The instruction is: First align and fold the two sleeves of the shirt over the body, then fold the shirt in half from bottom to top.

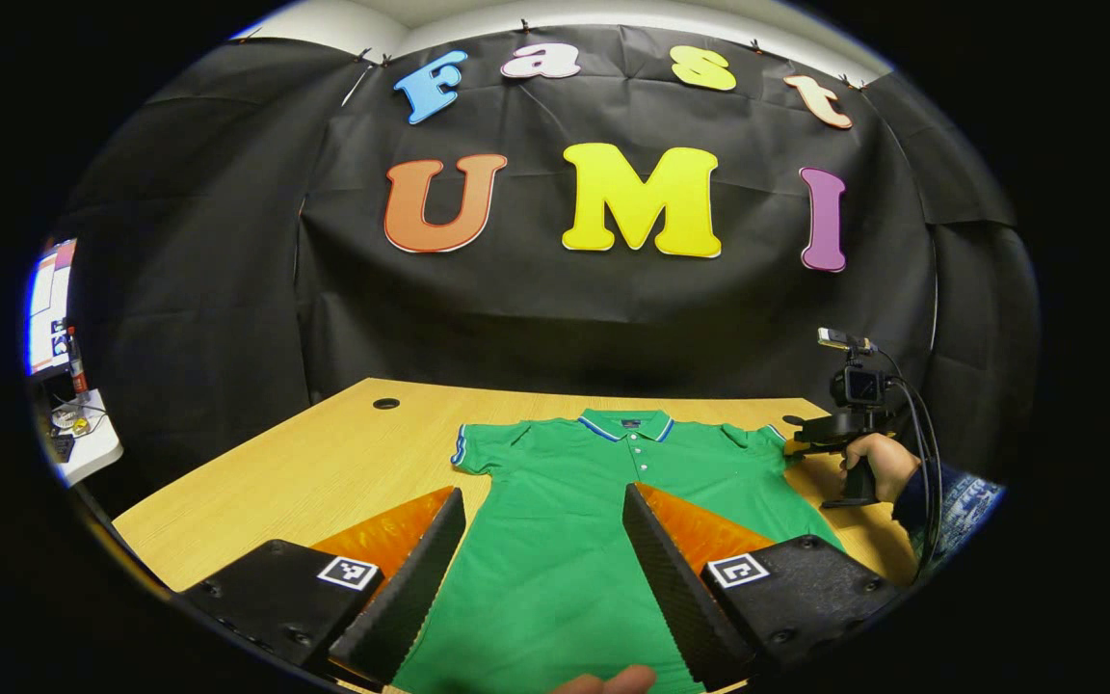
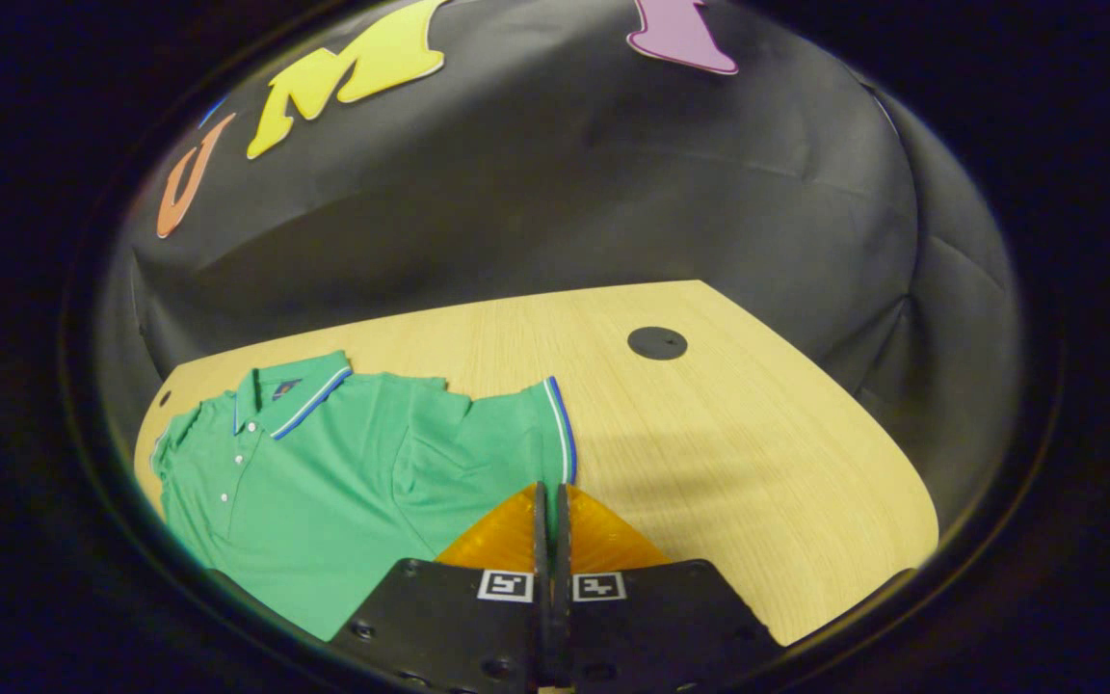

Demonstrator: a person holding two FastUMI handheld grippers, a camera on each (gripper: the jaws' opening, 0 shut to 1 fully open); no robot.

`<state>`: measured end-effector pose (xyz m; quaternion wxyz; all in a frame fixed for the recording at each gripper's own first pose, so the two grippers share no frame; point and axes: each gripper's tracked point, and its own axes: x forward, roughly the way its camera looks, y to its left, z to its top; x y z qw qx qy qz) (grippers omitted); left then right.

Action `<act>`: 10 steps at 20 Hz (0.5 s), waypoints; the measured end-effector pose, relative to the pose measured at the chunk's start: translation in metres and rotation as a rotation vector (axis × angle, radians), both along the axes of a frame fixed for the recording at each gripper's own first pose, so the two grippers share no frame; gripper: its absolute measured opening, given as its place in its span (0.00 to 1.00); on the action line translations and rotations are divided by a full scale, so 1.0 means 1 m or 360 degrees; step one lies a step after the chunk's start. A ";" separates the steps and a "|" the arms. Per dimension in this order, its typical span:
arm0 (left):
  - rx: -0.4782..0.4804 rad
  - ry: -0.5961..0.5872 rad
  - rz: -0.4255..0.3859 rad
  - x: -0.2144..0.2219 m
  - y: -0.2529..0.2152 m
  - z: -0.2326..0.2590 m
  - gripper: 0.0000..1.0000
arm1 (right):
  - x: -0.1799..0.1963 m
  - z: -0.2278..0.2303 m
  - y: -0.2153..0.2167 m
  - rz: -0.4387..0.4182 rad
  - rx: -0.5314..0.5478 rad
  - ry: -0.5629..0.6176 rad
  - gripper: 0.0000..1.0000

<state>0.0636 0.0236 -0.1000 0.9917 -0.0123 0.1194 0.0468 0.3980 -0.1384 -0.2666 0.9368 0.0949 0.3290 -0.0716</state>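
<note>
1 green polo shirt (image 1: 574,501), flat on 1 wooden table (image 1: 324,463), collar toward the booth wall, centre of the left gripper view. 2 short sleeves: left sleeve (image 1: 478,448) spread out at frame centre-left, right sleeve (image 2: 516,434) seen in the right gripper view at centre. 3 white buttons (image 2: 237,461) countable on the placket. 2 cable holes in the table: one (image 1: 385,403) upper left of the shirt, one (image 2: 657,343) right of centre.

Shirt hem cut off at the bottom edge; a fingertip (image 1: 613,681) pokes in there.

Left gripper (image 1: 545,569): jaws wide apart, above the shirt body, touching nothing I can make out. Right gripper (image 2: 551,520): fingers pressed together at the right sleeve's hem; cannot tell if cloth is pinched between. Its holder's hand (image 1: 878,463) sits at the far right of the left gripper view.
</note>
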 end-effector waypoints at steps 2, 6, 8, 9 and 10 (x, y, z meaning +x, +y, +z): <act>-0.0003 -0.0002 0.0009 0.001 0.003 0.000 1.00 | -0.001 0.000 0.000 0.0031 -0.0053 0.0002 0.00; -0.0019 0.0027 0.0007 0.002 0.002 -0.005 1.00 | 0.000 0.015 0.003 0.0052 -0.0090 -0.0039 0.00; -0.0019 0.0040 0.0006 0.002 0.003 -0.007 1.00 | 0.001 0.027 0.006 0.0077 -0.0147 -0.0082 0.00; -0.0019 0.0034 0.0008 0.002 0.003 -0.006 1.00 | 0.001 0.033 0.009 0.0095 -0.0185 -0.0106 0.00; -0.0018 0.0031 0.0006 0.002 0.003 -0.006 1.00 | 0.002 0.041 0.012 0.0113 -0.0216 -0.0131 0.00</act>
